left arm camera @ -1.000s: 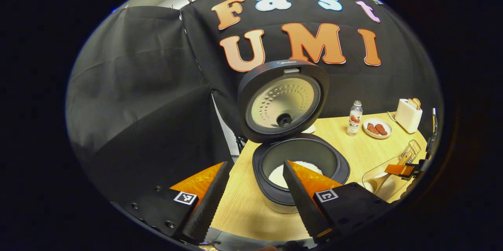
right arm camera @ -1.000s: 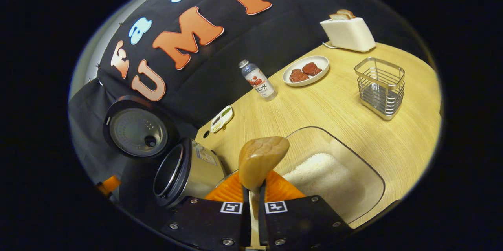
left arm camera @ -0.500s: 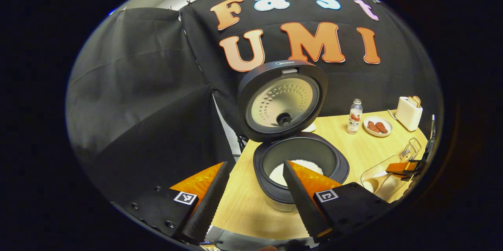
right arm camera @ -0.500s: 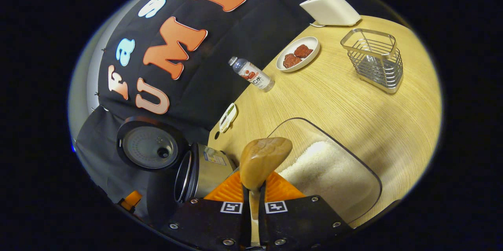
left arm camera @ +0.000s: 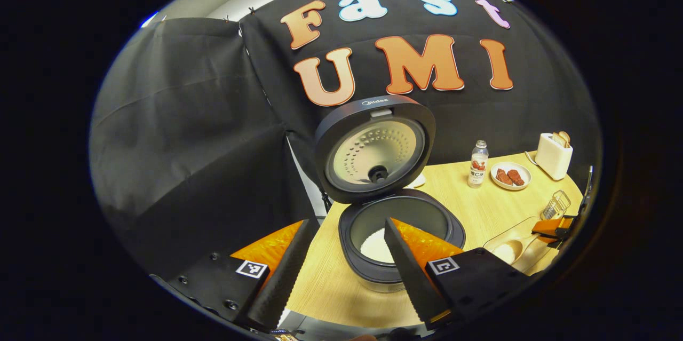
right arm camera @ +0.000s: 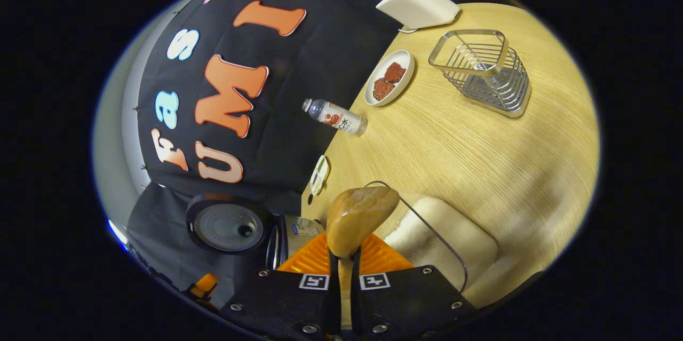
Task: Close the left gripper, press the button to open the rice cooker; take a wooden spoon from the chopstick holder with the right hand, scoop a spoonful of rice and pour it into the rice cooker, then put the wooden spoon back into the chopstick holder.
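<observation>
Presently the wooden spoon (right arm camera: 358, 218) is seen clamped by its handle between the two fingers of the right gripper (right arm camera: 344, 263), which are drawn close together on it. Its bowl is pale brown, smooth and rounded, with visible grain, and is held above the near end of a clear container of rice (right arm camera: 443, 239). The rice cooker (left arm camera: 397, 234) stands open at the table's (right arm camera: 480, 149) left edge: its dark lid is raised upright, a perforated metal inner plate is shown, and white rice lies in the pot. The left gripper (left arm camera: 341, 271) is held with its fingers spread wide apart and nothing between them, just before the cooker. The wire chopstick holder (right arm camera: 483, 71) stands near a white toaster (right arm camera: 419, 5).
</observation>
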{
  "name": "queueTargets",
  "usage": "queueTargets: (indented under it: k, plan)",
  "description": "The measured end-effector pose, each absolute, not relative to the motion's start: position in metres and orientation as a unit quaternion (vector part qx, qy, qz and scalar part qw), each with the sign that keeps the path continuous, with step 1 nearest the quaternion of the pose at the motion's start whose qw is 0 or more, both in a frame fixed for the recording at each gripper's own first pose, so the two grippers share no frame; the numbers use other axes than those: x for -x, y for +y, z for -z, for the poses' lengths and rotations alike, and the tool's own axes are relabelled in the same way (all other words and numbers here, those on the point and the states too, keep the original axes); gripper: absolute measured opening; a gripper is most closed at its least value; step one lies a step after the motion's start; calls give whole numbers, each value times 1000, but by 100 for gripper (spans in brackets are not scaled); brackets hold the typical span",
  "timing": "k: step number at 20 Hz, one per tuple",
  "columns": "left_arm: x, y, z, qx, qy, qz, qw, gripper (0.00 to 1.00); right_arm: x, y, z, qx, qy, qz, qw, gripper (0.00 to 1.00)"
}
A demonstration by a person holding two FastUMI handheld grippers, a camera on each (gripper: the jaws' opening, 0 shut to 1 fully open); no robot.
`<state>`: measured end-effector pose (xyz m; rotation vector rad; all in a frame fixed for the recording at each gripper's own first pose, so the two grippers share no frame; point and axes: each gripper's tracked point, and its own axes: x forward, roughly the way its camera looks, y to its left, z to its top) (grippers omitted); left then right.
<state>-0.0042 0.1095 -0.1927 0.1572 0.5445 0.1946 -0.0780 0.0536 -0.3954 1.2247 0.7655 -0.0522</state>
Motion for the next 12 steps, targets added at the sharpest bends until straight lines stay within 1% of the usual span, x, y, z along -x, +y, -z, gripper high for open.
queueTargets:
  k: [5, 7, 12]
  plan:
    - [1, 95, 187, -72, 254, -95, 960, 94, 63, 25, 356, -639, 303, 23, 707, 7]
    - [1, 92, 185, -64, 248, -98, 962, 93, 55, 18, 339, -676, 286, 19, 679, 7]
    - [2, 97, 181, -45, 235, -117, 964, 94, 31, 20, 291, -719, 257, -22, 646, 6]
